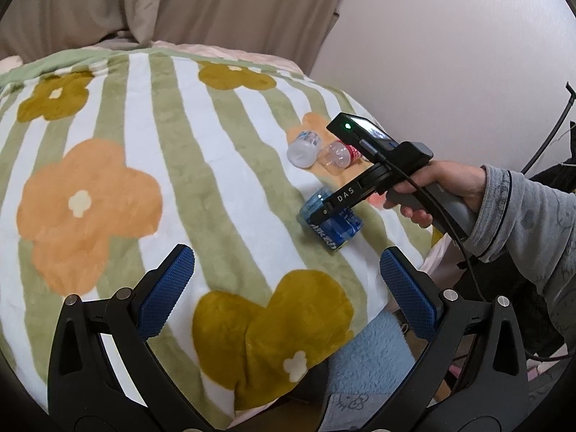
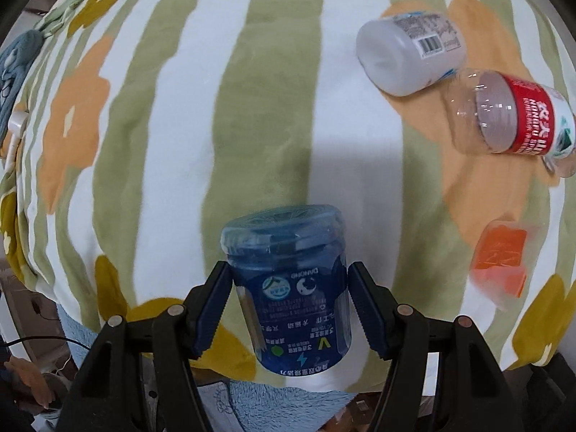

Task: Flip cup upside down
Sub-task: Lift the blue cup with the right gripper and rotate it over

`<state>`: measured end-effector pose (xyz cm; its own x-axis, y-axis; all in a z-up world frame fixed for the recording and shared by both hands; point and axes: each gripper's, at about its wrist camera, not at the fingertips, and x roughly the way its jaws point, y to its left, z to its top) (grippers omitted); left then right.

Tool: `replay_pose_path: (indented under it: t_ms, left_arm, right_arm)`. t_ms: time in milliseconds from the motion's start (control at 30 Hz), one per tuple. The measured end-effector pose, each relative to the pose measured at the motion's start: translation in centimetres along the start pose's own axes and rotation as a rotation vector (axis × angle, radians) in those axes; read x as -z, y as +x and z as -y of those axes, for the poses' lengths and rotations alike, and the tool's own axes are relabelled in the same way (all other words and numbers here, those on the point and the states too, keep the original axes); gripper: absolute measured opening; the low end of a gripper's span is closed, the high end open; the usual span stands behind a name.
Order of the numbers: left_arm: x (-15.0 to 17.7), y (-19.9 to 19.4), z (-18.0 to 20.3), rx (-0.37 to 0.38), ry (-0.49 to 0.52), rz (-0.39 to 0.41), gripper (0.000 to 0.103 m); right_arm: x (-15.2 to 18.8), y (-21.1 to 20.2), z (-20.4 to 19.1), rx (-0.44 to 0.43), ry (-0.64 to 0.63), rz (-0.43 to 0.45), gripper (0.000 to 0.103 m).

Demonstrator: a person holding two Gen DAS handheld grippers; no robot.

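A blue plastic cup [image 2: 289, 288] cut from a bottle, with a dark blue label, sits between the fingers of my right gripper [image 2: 288, 306]. Its closed ribbed end points away from the camera. The jaws stand close on both sides of it and seem to grip it. In the left wrist view the same cup [image 1: 329, 221] rests on the flowered blanket [image 1: 180, 165] under the right gripper [image 1: 333, 208], held by a hand. My left gripper [image 1: 286, 280] is open and empty, low over the blanket's near edge.
Beyond the blue cup lie a white cut cup [image 2: 410, 54], a clear one with a red label [image 2: 511, 115] and a small orange one [image 2: 500, 262]. A light blue fleece [image 1: 363, 363] hangs below the blanket edge. A white wall [image 1: 450, 54] stands at right.
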<state>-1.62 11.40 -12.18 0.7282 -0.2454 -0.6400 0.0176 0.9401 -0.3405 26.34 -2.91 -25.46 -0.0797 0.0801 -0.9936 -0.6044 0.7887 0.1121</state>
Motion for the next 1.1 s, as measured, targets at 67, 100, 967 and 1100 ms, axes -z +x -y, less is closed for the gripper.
replay_pose_path:
  t_ms: [67, 100, 967, 1100]
  left_arm:
    - [0.1, -0.1, -0.3, -0.003, -0.005, -0.001, 0.103]
    - [0.2, -0.1, -0.3, -0.006, -0.006, -0.001, 0.103]
    - [0.7, -0.3, 0.7, -0.044, 0.017, -0.008, 0.103]
    - [0.6, -0.2, 1.0, -0.045, 0.033, -0.003, 0.103]
  right_arm:
    - [0.0, 0.1, -0.3, 0.007, -0.015, -0.012, 0.063]
    - [-0.1, 0.1, -0.2, 0.009, -0.019, -0.011, 0.065]
    - [-1.1, 1.0, -4.2, 0.094, -0.183, -0.072, 0.059]
    - [0.6, -2.4, -1.6, 0.019, -0.149, 0.105, 0.059]
